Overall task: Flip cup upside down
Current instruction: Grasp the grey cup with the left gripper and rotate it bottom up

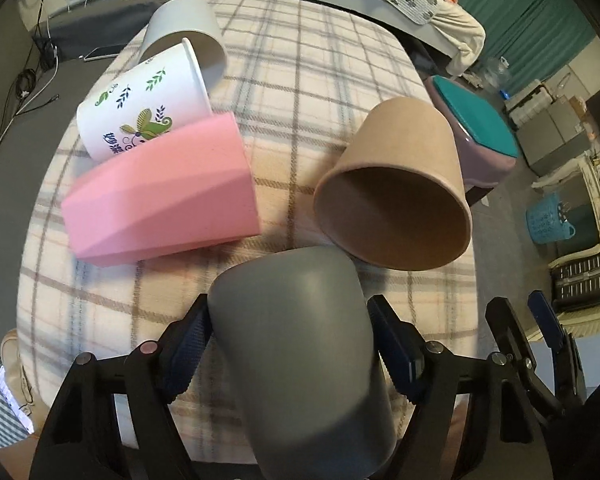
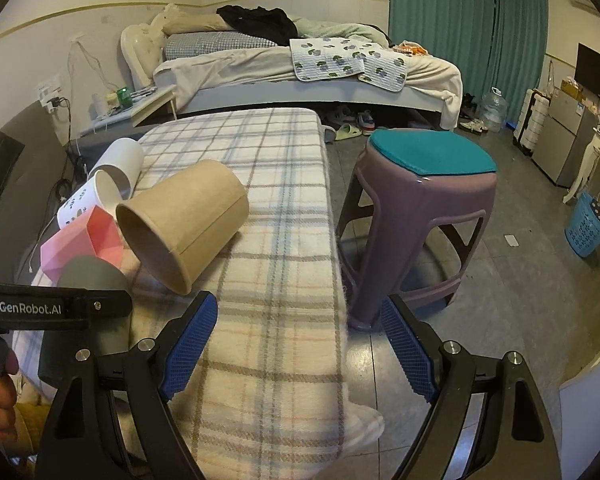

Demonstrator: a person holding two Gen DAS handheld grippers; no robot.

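Observation:
My left gripper (image 1: 290, 328) is shut on a grey cup (image 1: 300, 352), its closed base pointing away from me over the checked cloth (image 1: 300, 80). The grey cup also shows in the right wrist view (image 2: 92, 274) behind the left gripper's body. A brown paper cup (image 1: 400, 188) lies on its side just beyond it, mouth toward me; it also shows in the right wrist view (image 2: 184, 224). My right gripper (image 2: 300, 336) is open and empty above the cloth's right edge; it shows at the lower right of the left wrist view (image 1: 528, 332).
A pink faceted cup (image 1: 160, 196), a white printed cup (image 1: 144, 104) and a plain white cup (image 1: 188, 32) lie on their sides at the left. A purple stool (image 2: 420, 208) with a teal seat stands right of the table. A bed is behind.

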